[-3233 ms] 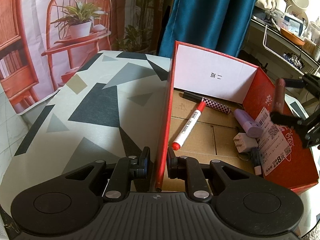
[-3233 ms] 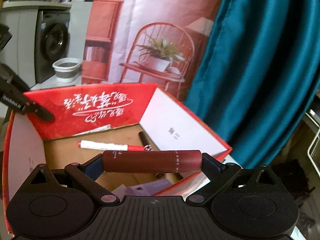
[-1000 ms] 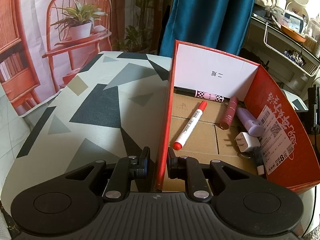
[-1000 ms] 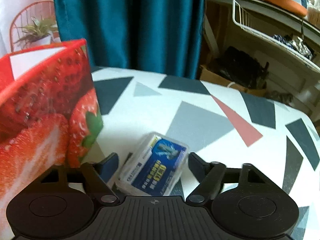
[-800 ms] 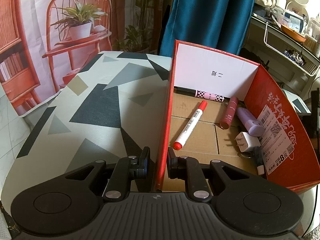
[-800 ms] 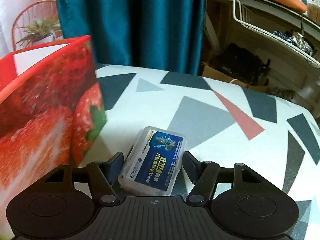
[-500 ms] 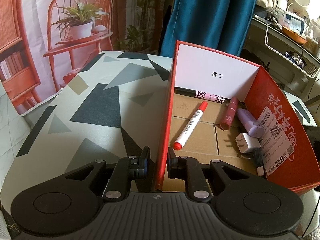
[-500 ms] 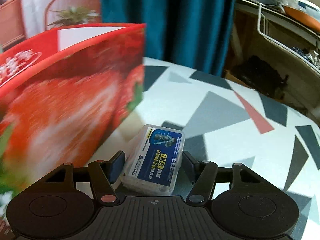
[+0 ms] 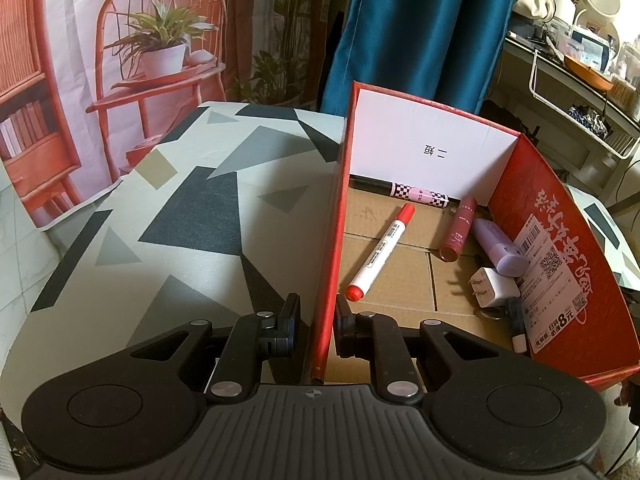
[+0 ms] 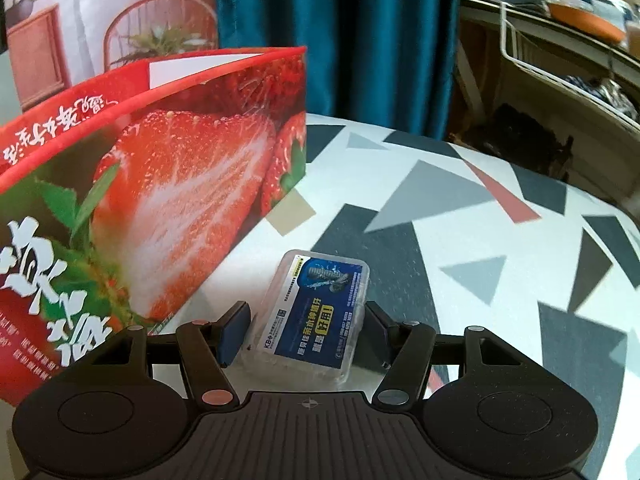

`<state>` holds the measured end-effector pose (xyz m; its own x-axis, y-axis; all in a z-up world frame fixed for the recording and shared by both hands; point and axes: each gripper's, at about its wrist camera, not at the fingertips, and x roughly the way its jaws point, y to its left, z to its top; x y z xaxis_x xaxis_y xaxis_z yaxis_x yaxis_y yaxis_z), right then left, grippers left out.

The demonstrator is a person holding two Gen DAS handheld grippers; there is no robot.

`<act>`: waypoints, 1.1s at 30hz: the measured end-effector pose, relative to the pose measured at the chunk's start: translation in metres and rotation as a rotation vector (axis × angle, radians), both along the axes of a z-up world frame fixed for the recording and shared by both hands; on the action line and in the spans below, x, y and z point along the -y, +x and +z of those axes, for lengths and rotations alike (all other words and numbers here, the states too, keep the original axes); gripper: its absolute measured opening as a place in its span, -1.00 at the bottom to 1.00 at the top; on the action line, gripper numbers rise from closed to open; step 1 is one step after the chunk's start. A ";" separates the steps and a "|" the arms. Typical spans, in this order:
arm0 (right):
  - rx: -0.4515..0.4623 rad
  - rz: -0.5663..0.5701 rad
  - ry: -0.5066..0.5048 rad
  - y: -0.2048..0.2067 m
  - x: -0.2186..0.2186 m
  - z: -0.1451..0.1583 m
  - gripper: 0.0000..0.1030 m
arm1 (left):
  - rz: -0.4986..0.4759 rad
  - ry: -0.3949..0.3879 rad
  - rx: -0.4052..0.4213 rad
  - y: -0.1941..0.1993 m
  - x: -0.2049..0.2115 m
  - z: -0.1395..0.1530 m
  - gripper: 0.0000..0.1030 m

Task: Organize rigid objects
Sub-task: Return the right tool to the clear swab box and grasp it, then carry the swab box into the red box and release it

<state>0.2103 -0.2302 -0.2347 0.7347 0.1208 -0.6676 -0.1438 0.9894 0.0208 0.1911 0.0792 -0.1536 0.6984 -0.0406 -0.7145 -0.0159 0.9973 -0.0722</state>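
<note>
Between the right hand-held gripper's [image 10: 306, 330] fingers, a clear plastic case [image 10: 316, 314].

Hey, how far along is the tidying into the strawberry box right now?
Done: the red marker, lipstick tube, checkered pen, purple case and white charger plug lie in the red box. In hand: the left gripper is clamped on the box's left wall; the right gripper's jaws straddle a clear plastic case lying beside the box. Left: carry that case into the box.
</note>
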 end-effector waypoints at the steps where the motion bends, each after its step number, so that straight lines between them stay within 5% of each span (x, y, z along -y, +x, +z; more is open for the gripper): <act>1: 0.003 -0.009 0.002 -0.002 0.001 0.000 0.12 | 0.000 0.000 0.000 0.000 0.000 0.000 -0.64; 17: -0.037 -0.032 0.031 -0.004 0.007 0.005 0.04 | 0.002 -0.007 0.000 0.000 -0.001 0.000 -0.64; 33: 0.229 0.006 0.074 0.005 0.003 0.099 0.03 | -0.001 -0.006 -0.002 0.000 0.000 0.000 -0.64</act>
